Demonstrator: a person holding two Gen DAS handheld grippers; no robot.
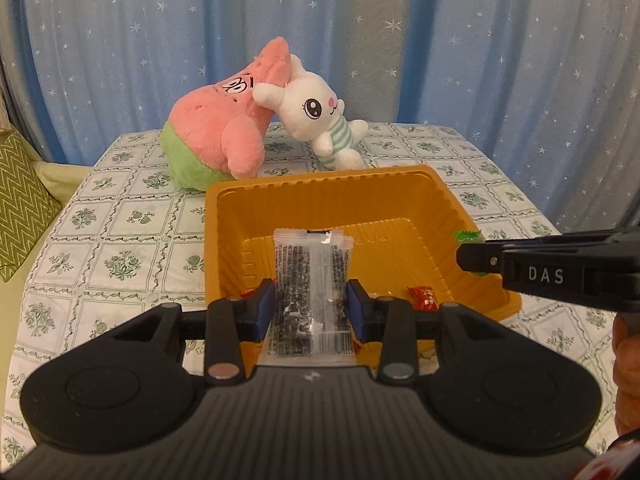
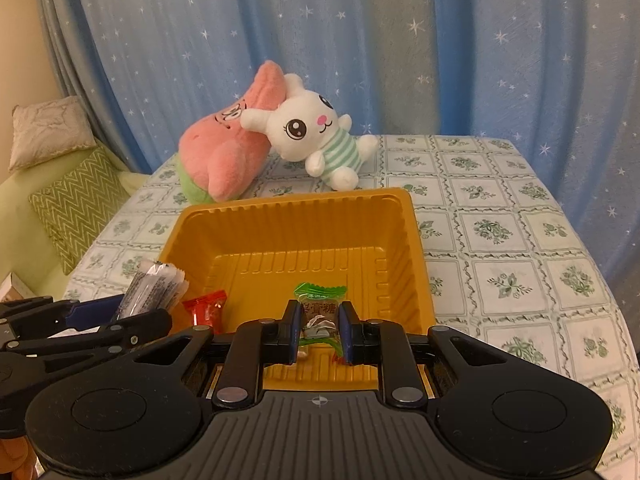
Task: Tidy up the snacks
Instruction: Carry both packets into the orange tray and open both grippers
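An orange plastic tray (image 1: 320,184) (image 2: 288,208) stands on the tablecloth. My left gripper (image 1: 311,306) is shut on a clear packet of dark snack (image 1: 310,280), held upright over the tray's near side; the same packet (image 2: 154,290) shows at the left of the right wrist view. My right gripper (image 2: 319,330) is shut on a green-wrapped candy (image 2: 320,300) above the tray's near part; its green tip (image 1: 467,235) peeks past the right gripper's finger (image 1: 480,258) in the left wrist view. A red candy (image 1: 424,298) (image 2: 206,308) lies in the tray.
A pink star plush (image 1: 216,128) (image 2: 228,148) and a white rabbit plush (image 1: 320,120) (image 2: 316,136) lie behind the tray. Blue starred curtains (image 1: 440,40) hang at the back. Green zigzag cushions (image 2: 76,204) sit off the table's left edge. A hand (image 1: 626,360) shows at right.
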